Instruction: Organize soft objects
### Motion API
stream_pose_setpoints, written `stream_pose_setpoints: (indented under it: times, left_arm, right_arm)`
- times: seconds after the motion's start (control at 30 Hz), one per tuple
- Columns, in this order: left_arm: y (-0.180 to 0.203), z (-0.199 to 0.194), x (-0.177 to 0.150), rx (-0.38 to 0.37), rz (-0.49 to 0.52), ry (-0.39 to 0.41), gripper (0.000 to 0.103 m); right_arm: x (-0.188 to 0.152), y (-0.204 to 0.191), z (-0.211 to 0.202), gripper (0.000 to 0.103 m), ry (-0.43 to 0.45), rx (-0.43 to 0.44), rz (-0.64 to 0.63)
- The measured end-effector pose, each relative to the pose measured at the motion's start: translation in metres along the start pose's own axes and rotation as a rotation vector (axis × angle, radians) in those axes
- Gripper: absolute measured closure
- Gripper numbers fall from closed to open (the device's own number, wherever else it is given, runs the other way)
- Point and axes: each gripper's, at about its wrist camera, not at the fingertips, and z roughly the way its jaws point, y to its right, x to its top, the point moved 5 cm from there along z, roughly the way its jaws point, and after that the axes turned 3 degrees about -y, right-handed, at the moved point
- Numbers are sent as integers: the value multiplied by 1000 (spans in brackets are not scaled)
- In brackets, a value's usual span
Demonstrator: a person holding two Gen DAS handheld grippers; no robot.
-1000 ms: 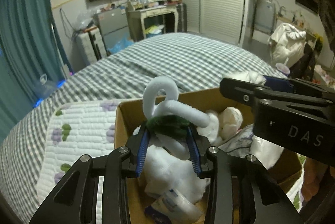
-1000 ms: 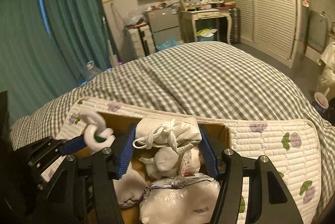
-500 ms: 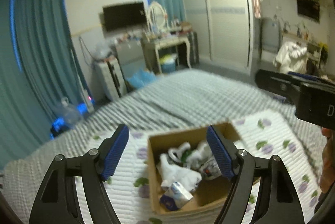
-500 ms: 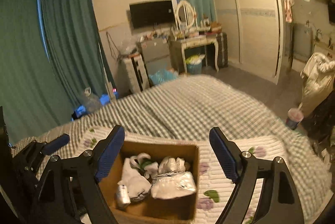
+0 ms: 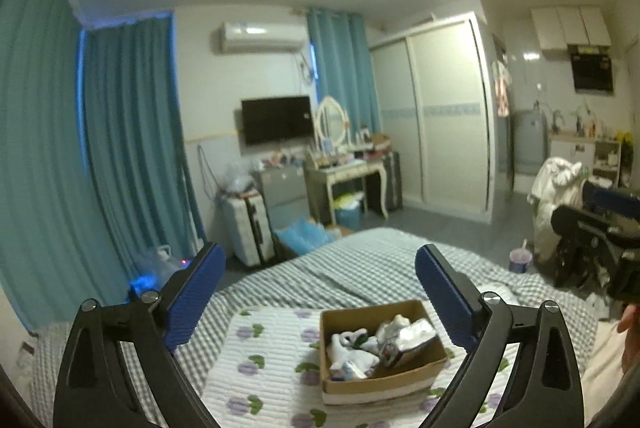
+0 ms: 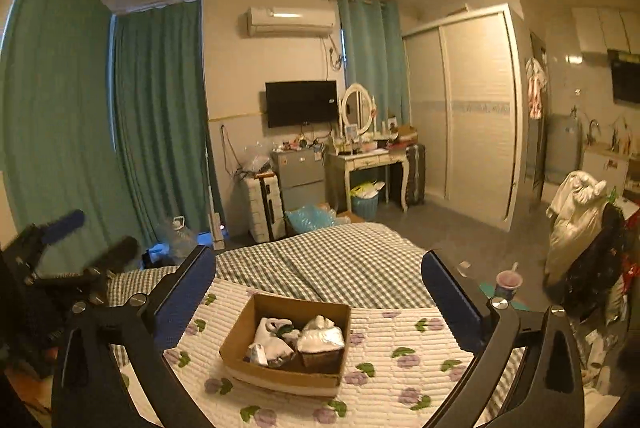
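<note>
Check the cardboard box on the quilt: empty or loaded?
Loaded. The open-topped cardboard box holds white soft items and a silvery-white bag. Both grippers, left and right, are open, clear above it.

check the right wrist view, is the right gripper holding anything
No, the right gripper is wide open with nothing between its fingers; the soft items lie in the cardboard box below.

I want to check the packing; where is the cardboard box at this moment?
The cardboard box sits on the flowered quilt on the bed, low in both wrist views, below and between the open right gripper fingers.
</note>
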Motion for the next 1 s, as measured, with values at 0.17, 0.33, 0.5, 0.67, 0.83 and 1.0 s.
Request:
stream_pose_setpoints:
  times: [0.17,0.33,0.5,0.67,0.83,1.0]
  left_arm:
    - [0,-23,-24,18,-32,34,5]
    - [-1,-9,-63,7,-67,29,5]
    - [4,14,-98,30,-48,-12,5]
    - [4,41,-132,32,-53,-78,5]
    - [8,50,-144,25,-46,-108,5]
    - [8,54,-150,15,-44,-124,5]
  right_arm:
    - [-30,7,-19,0,22,26,37]
    - [-69,1,-8,0,19,7,-4]
    - [-110,-3,29,0,-11,12,-24]
    - [-147,6,70,0,-86,12,11]
    - [-164,11,91,0,-131,7,22]
    - [-169,13,97,0,-144,5,31]
